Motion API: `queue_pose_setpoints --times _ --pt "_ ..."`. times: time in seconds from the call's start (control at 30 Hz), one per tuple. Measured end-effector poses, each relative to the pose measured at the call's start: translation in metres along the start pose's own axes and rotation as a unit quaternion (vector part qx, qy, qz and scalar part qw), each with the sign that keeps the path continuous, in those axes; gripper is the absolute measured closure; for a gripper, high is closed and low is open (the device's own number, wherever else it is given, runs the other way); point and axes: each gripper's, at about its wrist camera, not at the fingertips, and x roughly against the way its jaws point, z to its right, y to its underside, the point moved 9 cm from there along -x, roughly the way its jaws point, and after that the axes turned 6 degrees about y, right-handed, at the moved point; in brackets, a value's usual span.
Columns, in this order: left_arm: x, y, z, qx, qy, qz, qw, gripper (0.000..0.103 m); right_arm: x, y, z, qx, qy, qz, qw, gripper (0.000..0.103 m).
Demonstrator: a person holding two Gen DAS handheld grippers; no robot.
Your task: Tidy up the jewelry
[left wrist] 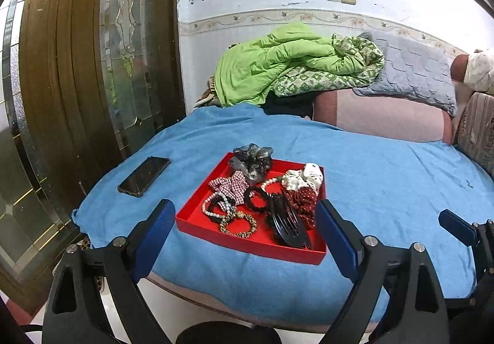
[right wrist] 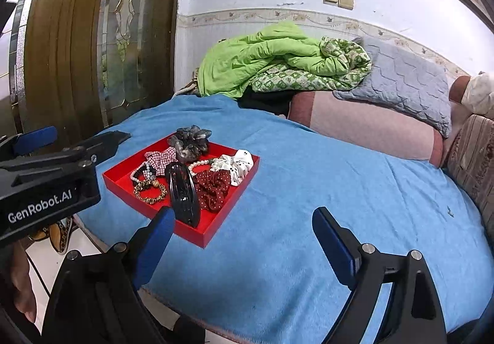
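red tray [left wrist: 197, 225] on blue towel [left wrist: 386, 177], full of tangled scrunchies, bracelets, black hair claw [left wrist: 285, 220]. left gripper [left wrist: 245, 225] spread wide, empty, just before tray; right gripper [right wrist: 244, 228] released, right of tray. advice: lift top piece first, slowly, avoid snagging pearl bracelet [left wrist: 216, 205].

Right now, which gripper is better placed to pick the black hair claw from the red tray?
Probably left. The left gripper is open and frames the red tray, with the black hair claw ahead. The right gripper points beside the tray.

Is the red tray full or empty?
Nearly full: the red tray holds scrunchies, bracelets and a black hair claw.
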Motion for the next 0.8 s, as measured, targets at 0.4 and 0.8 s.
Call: queue_pose_setpoints --times 0.4,0.8 --pt "0.014 0.001 0.004 -0.010 0.010 0.004 0.9999 0.010 0.022 0.003 -0.005 0.005 0.005 0.018 1.000 0.007" --pt "0.014 0.003 0.005 -0.022 -0.001 0.001 0.9998 0.007 0.020 0.008 -0.003 -0.005 0.007 0.007 1.000 0.007"
